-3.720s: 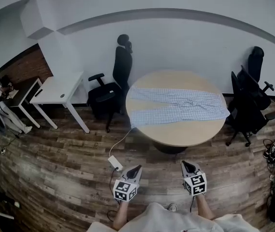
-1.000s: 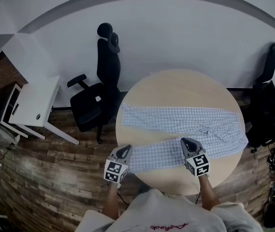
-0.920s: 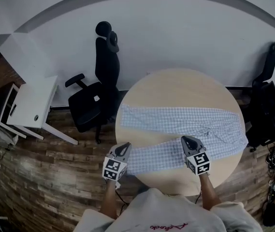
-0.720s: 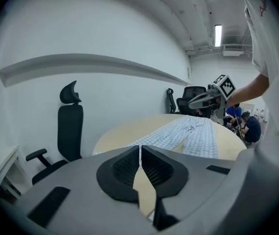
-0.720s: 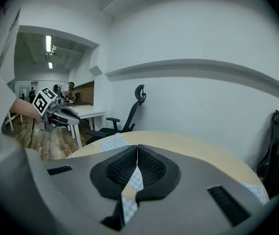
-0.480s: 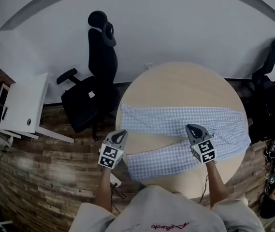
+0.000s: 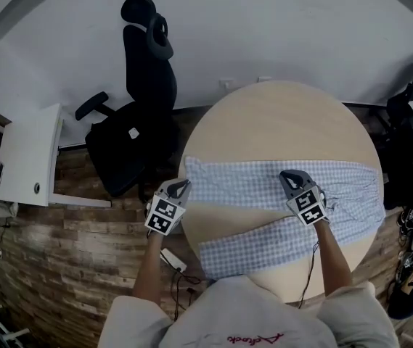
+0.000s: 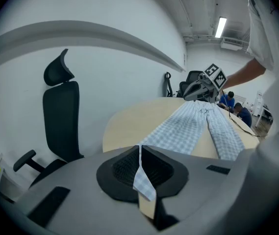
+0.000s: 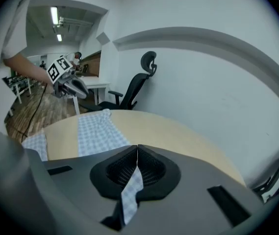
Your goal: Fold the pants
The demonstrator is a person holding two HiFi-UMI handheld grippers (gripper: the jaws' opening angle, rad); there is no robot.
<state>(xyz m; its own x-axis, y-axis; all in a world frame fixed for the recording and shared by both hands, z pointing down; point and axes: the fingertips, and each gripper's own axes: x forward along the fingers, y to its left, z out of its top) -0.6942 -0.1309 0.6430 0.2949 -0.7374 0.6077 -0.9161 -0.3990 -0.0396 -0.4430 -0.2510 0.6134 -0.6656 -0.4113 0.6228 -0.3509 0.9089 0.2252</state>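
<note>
I find the left tongs (image 7: 182, 185) clamped on the pants (image 7: 250, 191) at the surface (image 7: 286, 122) edge. The right tongs (image 7: 288, 174) also pinch that fabric.

The pants (image 7: 250, 187) are of light checked fabric and lie spread flat on the round table (image 7: 279, 122). The waist is at the 3 o'clock edge. The legs are splayed apart, one toward 9 o'clock and the other toward 7 o'clock.

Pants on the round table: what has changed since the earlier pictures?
The person stepped up to the table; the left claw and right claw moved from the near leg to the far leg, both shut. The pants lie spread as before.
</note>
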